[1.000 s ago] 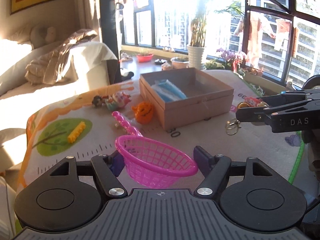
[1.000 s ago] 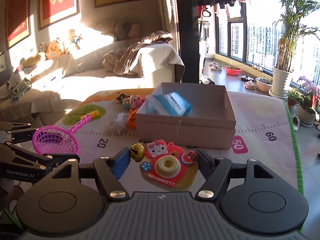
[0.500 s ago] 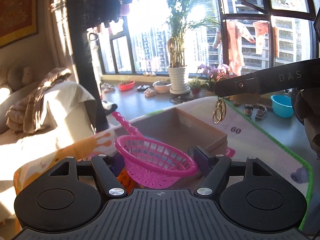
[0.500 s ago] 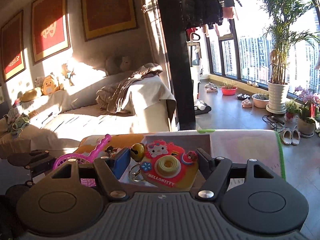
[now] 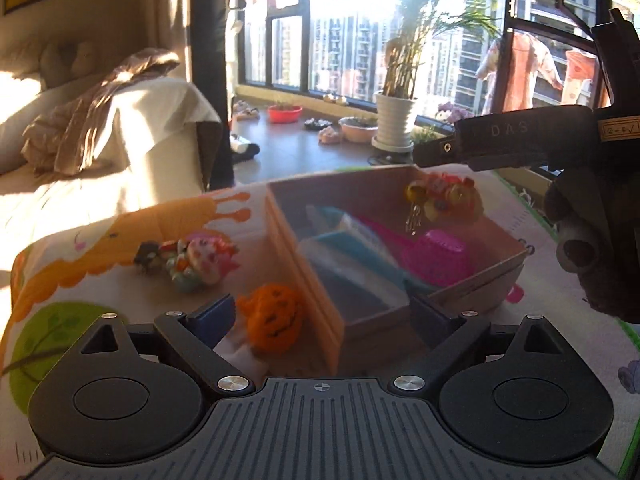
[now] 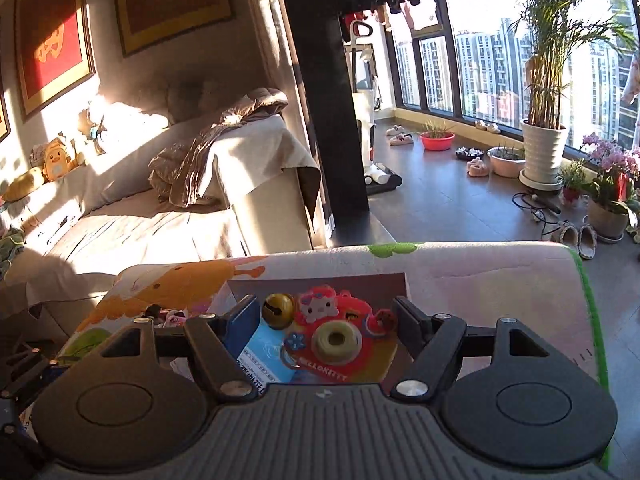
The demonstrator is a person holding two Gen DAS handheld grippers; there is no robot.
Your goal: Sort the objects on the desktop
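The left claw (image 5: 320,316) is seen with its jaws spreading wide and nothing clamped between them. The pink strainer (image 5: 434,254) is already lying inside the cardboard box (image 5: 316,292), ahead and a bit right of that claw, next to the blue-and-white packets (image 5: 352,252). An orange pumpkin toy (image 5: 274,316) is sat on the desk (image 5: 100,264) just inside the left finger, up against the box wall. A colourful little doll figure (image 5: 196,258) is parked further back on the mat.

Over on the right claw (image 6: 324,316), the jaws are opening too. The Hello Kitty camera keychain (image 6: 340,340) with its gold bell (image 6: 278,312) is framed between the fingers, over the box; whether the pads are touching it can't be told from that view. From the left view it's blurred and seems to be hanging free above the box, under the right claw's finger (image 5: 488,140).
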